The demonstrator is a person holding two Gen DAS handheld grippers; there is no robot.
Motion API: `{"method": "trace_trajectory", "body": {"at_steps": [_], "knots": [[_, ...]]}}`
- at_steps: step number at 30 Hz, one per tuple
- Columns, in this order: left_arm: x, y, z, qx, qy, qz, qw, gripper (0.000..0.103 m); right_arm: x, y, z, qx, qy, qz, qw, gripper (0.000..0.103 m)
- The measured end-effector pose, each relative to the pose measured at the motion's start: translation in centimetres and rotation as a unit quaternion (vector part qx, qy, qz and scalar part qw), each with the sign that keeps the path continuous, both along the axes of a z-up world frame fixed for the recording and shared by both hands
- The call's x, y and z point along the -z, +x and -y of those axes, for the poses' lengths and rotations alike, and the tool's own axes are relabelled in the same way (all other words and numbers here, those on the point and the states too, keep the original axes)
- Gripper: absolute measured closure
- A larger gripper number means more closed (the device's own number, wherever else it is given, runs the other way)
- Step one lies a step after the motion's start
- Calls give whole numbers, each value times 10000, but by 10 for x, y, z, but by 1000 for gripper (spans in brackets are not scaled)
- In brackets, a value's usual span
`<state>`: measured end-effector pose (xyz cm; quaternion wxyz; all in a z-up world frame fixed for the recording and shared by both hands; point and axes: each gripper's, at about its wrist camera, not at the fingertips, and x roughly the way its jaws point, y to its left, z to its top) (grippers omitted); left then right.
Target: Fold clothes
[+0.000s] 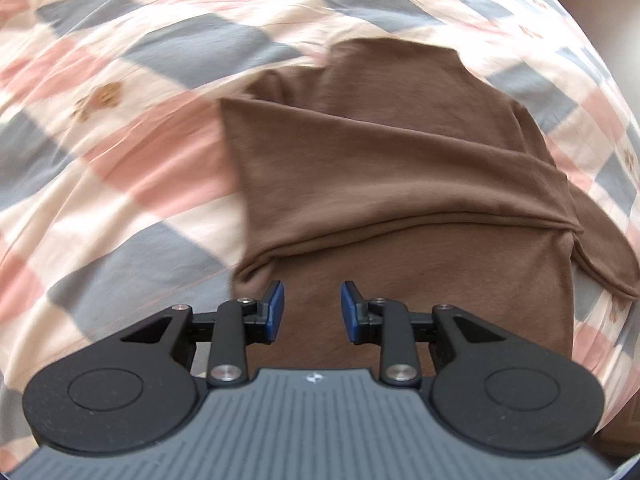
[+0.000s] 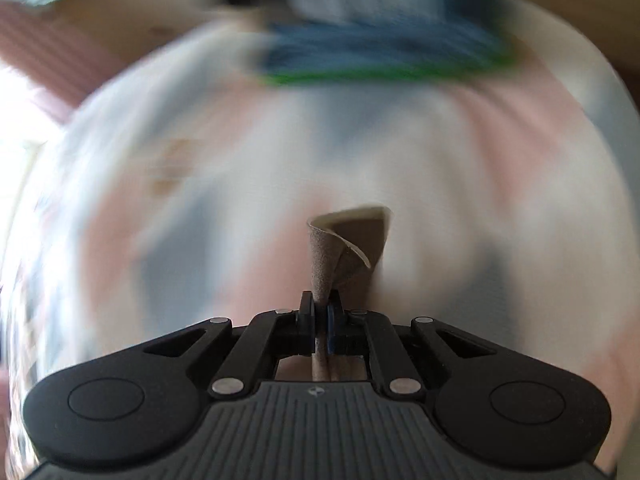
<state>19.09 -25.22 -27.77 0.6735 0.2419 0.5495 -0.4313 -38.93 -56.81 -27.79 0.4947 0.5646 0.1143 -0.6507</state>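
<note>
Right hand-held gripper (image 2: 321,312) is clamped on a thin fold of the brown garment (image 2: 352,240); the bite is narrow and may slip free; left hand-held gripper (image 1: 312,308) stands apart and empty, garment directly beneath and ahead on the bed cover (image 1: 120,140); folds may unsettle.

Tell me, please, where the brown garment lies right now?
In the left wrist view the brown garment lies partly folded on the checked bedspread, centre-right, just ahead of the open left gripper.
</note>
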Motion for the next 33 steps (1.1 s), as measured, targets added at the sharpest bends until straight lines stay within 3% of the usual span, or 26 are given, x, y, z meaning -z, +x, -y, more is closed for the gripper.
{"method": "trace_trajectory", "body": {"at_steps": [3, 5, 8, 12, 16, 17, 19, 22, 24, 25, 30, 33], "knots": [[-4, 18, -21, -237, -153, -96, 9996, 77, -49, 97, 27, -1314, -877, -250, 9871, 95], [-8, 31, -36, -384, -254, -139, 9988, 77, -80, 174, 27, -2308, -1493, -390, 9607, 95], [-9, 54, -60, -723, -377, -272, 9963, 77, -110, 291, 1, -3796, -2183, -374, 8983, 95], [-6, 83, -90, -1168, -474, -470, 9909, 77, -109, 424, -78, -5440, -2691, -314, 7941, 95], [5, 102, -115, -1385, -436, -610, 9875, 77, -63, 498, -164, -6640, -2418, -278, 7070, 95], [10, 105, -120, -1434, -422, -692, 9863, 77, -45, 511, -178, -6879, -2174, -390, 6913, 94], [19, 110, -125, -1517, -406, -882, 9836, 77, -5, 524, -208, -7187, -1520, -607, 6758, 83], [31, 114, -122, -1624, -550, -1239, 9774, 76, 29, 517, -236, -7360, -859, -773, 6671, 77], [36, 114, -114, -1668, -746, -1521, 9713, 69, 21, 502, -239, -7253, -906, -714, 6787, 61], [38, 113, -107, -1681, -825, -1650, 9683, 66, 14, 493, -240, -7174, -963, -682, 6866, 46], [47, 108, -57, -1588, -1133, -2118, 9576, 60, -8, 440, -241, -6943, -944, -855, 7083, 43], [61, 111, -36, -1820, -1169, -2526, 9431, 56, -2, 406, -238, -6729, -611, -967, 7308, 43]]}}
